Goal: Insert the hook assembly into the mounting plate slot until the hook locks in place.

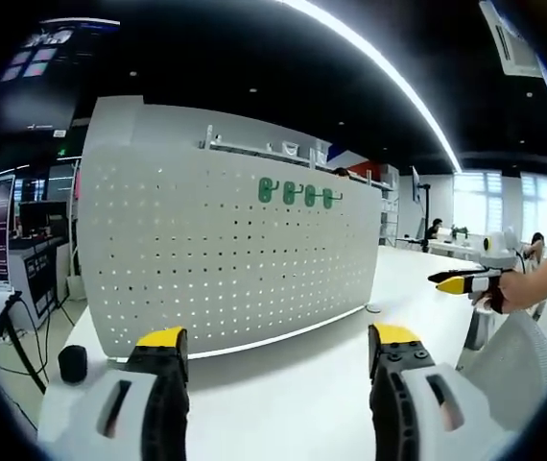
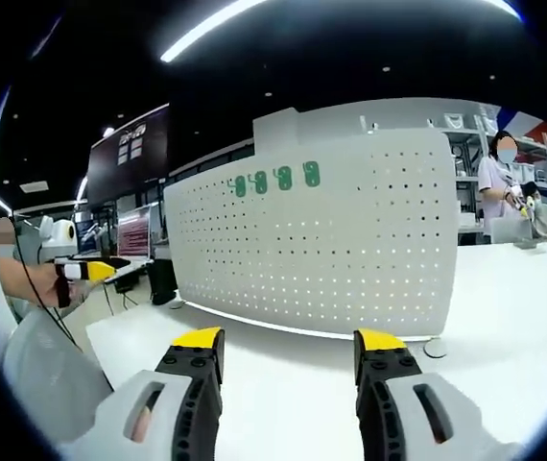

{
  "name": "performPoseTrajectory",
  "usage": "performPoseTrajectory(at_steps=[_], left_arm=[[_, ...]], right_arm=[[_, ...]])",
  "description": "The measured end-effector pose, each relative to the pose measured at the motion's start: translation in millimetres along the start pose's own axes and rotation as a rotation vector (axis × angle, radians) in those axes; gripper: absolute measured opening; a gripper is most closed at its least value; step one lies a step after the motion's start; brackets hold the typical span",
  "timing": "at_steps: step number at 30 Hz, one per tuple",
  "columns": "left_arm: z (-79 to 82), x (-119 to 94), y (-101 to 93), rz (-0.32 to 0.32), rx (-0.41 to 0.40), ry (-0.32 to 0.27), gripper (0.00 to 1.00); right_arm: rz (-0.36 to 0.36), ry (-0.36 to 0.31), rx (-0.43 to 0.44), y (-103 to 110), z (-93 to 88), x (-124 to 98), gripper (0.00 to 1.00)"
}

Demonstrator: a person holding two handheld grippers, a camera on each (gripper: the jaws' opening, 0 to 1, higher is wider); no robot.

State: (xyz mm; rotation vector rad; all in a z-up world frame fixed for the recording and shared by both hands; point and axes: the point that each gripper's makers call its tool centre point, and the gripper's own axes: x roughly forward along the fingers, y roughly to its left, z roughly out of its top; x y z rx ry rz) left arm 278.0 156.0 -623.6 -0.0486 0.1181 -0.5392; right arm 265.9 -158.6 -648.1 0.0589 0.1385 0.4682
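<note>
White pegboard plate (image 1: 225, 254) stands upright mid-frame on my table, rows of small holes. Four green hooks (image 1: 296, 193) hang in a row near its top edge, center-right in my left gripper view.

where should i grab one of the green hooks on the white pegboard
Judging from both views, take an end green hook of the row high on the white perforated pegboard, coming from the front. The hooks sit close together, so an end one gives freer side access. Their shape is too small to tell.
</note>
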Motion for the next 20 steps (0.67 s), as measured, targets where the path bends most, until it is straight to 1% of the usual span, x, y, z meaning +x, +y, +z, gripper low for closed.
performPoseTrajectory(at_steps=[13,20], left_arm=[[2.3,-1.9,2.4,0.009,0.001,-0.011,0.8],[1.3,-2.4,2.7,0.012,-0.001,-0.005,0.8]], right_arm=[[0.007,-0.011,0.012,7.7,-1.4,-1.7,0.54],[0.007,-0.017,0.019,9.3,-1.3,-0.8,0.54]])
